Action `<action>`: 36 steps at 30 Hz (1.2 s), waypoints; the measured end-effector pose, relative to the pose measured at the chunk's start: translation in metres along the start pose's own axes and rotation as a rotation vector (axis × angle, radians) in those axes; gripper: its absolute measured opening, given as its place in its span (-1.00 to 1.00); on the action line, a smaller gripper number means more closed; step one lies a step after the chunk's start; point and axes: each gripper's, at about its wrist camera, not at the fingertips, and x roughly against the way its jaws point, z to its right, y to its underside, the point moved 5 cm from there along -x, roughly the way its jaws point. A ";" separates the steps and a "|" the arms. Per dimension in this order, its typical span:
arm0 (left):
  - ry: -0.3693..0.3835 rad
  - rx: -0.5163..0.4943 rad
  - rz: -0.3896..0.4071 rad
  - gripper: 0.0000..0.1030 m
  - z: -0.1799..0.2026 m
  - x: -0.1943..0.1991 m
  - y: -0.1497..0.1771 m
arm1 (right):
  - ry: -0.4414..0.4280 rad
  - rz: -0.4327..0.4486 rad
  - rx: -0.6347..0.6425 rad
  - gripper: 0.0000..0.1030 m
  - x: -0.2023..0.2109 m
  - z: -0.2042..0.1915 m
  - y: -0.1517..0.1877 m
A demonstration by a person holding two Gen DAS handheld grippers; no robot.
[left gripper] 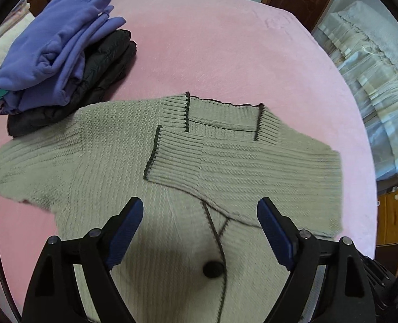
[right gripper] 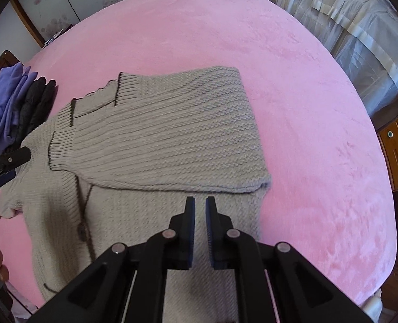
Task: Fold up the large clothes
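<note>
Grey knit cardigan (left gripper: 113, 161) on pink bedspread (left gripper: 226, 53) shows no readable label.

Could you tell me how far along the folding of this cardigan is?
Done: one sleeve lies folded across the cardigan, and a stack of folded clothes sits beside it. In hand: nothing; the left gripper is open and the right gripper is nearly shut on nothing, both over the body. Left: the other sleeve lies spread out, and the body is unfolded.
</note>
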 end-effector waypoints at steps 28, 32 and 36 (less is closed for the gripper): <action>0.001 -0.013 0.162 0.67 -0.104 0.182 0.058 | -0.014 0.050 0.190 -0.85 0.112 -0.133 0.025; -0.023 0.030 0.188 0.67 -0.151 0.198 0.066 | -0.047 0.060 0.269 -0.85 0.121 -0.176 0.032; -0.059 0.118 0.198 0.67 -0.207 0.207 0.074 | -0.096 0.053 0.336 -0.85 0.128 -0.224 0.037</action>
